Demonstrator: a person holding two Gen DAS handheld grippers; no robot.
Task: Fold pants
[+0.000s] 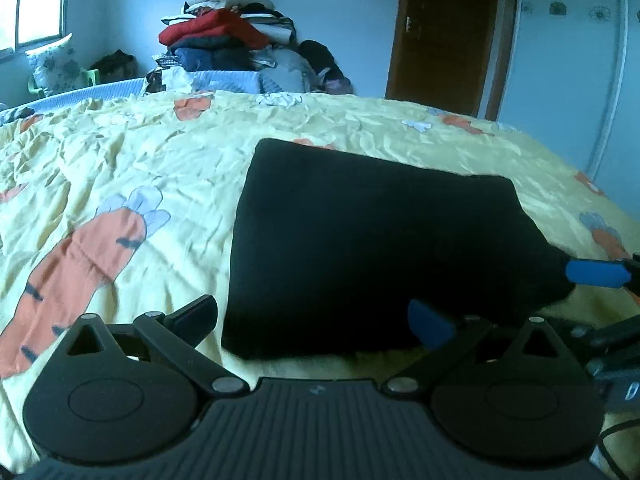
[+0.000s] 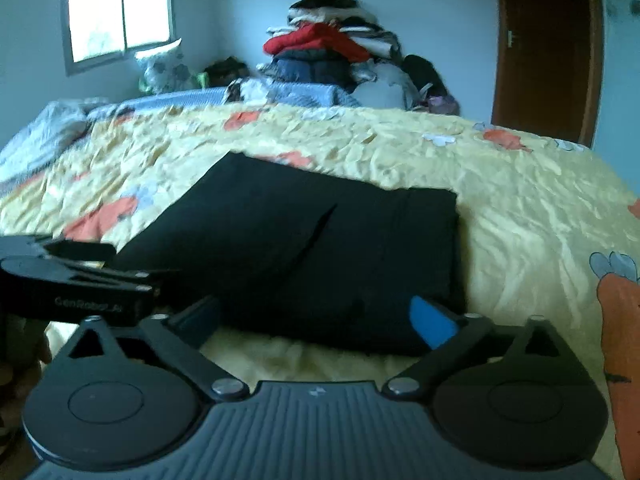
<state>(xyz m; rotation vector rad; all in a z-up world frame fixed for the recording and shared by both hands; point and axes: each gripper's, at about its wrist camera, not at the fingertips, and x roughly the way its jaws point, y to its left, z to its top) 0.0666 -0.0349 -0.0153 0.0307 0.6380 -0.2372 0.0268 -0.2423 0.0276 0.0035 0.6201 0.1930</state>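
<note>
The bed (image 1: 120,168), spread with a crumpled yellow cover printed with orange carrots, carries everything here. Behind its far edge rises a heap of mixed clothes with a red garment on it (image 1: 224,36), and a brown wooden door (image 1: 444,32) stands towards the far right corner.

The black fabric pants (image 1: 360,248) lie near the bed's near edge as a compact, roughly rectangular packet, flat and several layers thick. I judge the folding all but finished: no leg trails loose, and what may remain is at most a smoothing or carrying the packet off.

The left tool (image 1: 316,320) sits at the packet's near edge with its jaws spread wide, gripping nothing. The right tool (image 2: 316,316) stands likewise at the near edge, jaws fully apart and empty.

The right wrist view shows a diagonal seam or layer edge crossing the packet's top, lost to plain black in the left view; it also shows the window (image 2: 120,8) clearly and the left tool's body from the side. The left wrist view shows the packet's left edge lying straight on the cover, and one blue-padded finger (image 1: 596,274) of the right tool by the packet's near right corner.
</note>
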